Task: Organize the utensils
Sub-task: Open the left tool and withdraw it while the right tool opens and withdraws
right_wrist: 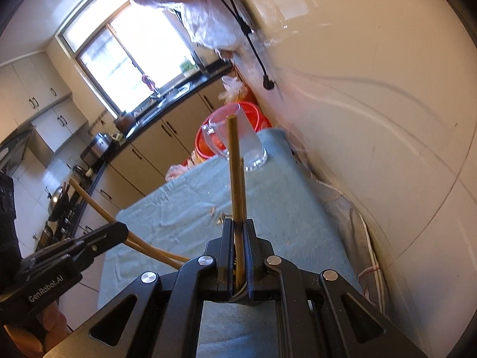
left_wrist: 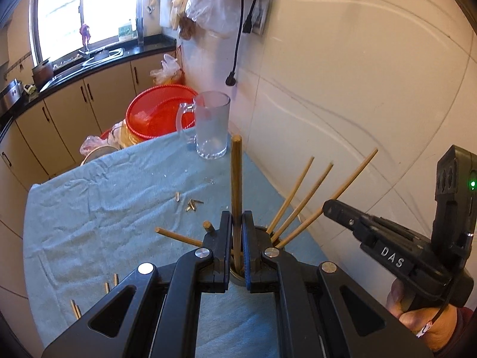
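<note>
Left gripper (left_wrist: 237,223) clamps one brown wooden chopstick (left_wrist: 237,179) above the round metal holder (left_wrist: 262,232); right gripper (right_wrist: 238,232) pinches seemingly two brown sticks (right_wrist: 235,179) nearby.

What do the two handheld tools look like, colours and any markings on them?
Both are matte black with silver pivot bolts and blue-edged finger pads. The right tool reads "DAS", shows a green light and trails a thin black cable. The left tool reads "GenRobot.AI".

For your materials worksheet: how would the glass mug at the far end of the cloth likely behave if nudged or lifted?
The glass mug looks thick-based, so probably heavy for its size and slow to tip. Smooth walls may slip in a claw; its handle offers better purchase. Being glass, near the table edge, it would likely break if pushed off.
</note>
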Motion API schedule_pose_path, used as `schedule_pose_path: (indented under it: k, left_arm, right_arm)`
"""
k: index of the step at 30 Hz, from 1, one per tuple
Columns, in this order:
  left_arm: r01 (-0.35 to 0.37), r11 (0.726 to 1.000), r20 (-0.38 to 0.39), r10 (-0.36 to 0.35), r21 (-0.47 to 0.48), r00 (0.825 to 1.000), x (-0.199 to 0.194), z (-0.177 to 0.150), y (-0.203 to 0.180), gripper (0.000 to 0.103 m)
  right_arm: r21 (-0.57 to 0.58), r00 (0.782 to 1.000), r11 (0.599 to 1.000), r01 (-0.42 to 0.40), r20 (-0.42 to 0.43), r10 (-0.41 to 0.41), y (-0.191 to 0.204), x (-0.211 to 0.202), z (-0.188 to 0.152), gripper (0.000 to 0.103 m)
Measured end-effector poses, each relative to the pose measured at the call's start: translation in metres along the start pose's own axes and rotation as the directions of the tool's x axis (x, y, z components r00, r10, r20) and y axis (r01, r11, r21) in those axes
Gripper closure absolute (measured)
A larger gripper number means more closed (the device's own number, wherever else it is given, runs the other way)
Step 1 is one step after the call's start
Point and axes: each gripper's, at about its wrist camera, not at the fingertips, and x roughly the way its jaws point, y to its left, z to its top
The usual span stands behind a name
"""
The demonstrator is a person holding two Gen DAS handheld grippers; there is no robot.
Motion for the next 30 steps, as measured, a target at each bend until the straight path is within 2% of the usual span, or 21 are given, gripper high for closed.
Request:
schedule_pose_path:
  k: [9, 15, 17, 20, 23, 25, 27, 29, 30]
  left_arm:
    - [-0.016, 1.0, -0.024, 0.016, -0.006, 1.0, 0.016, -0.005, 0.003, 0.097]
    - [-0.025, 1.0, -0.013, 0.024, -0.008, 1.0, 0.017, -0.005, 0.003, 0.096]
    - [-0.023, 1.0, -0.004, 0.023, -0.009, 1.0, 0.015, -0.006, 0.002, 0.093]
    - [-0.026, 1.0, 0.016, 0.026, -0.014, 1.0, 0.009, -0.005, 0.002, 0.081]
    - [-0.022, 1.0, 0.045, 0.023, -0.018, 0.999, -0.005, -0.005, 0.002, 0.078]
    - [-0.019, 1.0, 0.083, 0.021, -0.023, 0.996, -0.019, -0.006, 0.004, 0.068]
    - [-0.042, 0.999, 0.125, 0.045, -0.028, 0.991, -0.035, -0.01, 0.007, 0.036]
    - [-0.068, 0.996, 0.18, 0.077, -0.057, 0.981, -0.053, -0.018, 0.014, 0.017]
    - [-0.079, 0.994, 0.204, 0.093, -0.076, 0.975, -0.061, -0.022, 0.018, 0.016]
  right_arm:
    - [0.003, 0.998, 1.0, 0.014, -0.061, -0.014, -0.006, 0.023, -0.007, 0.096]
    - [0.002, 0.999, 1.0, 0.004, -0.052, -0.004, -0.006, 0.02, -0.007, 0.095]
    - [0.002, 0.999, 1.0, -0.002, -0.049, 0.002, -0.006, 0.018, -0.006, 0.085]
    - [0.002, 1.0, 1.0, -0.001, -0.027, 0.001, -0.007, 0.008, -0.005, 0.073]
    - [-0.006, 1.0, 1.0, 0.025, 0.006, -0.025, -0.007, -0.007, -0.004, 0.059]
    - [-0.009, 0.998, 0.998, 0.057, 0.025, -0.057, -0.009, -0.016, -0.003, 0.029]
    - [-0.007, 0.993, 0.994, 0.112, 0.047, -0.111, -0.013, -0.025, -0.005, 0.009]
    - [-0.004, 0.984, 0.987, 0.163, 0.069, -0.162, -0.016, -0.033, -0.007, 0.006]
    - [-0.007, 0.978, 0.981, 0.194, 0.073, -0.193, -0.017, -0.036, -0.01, 0.005]
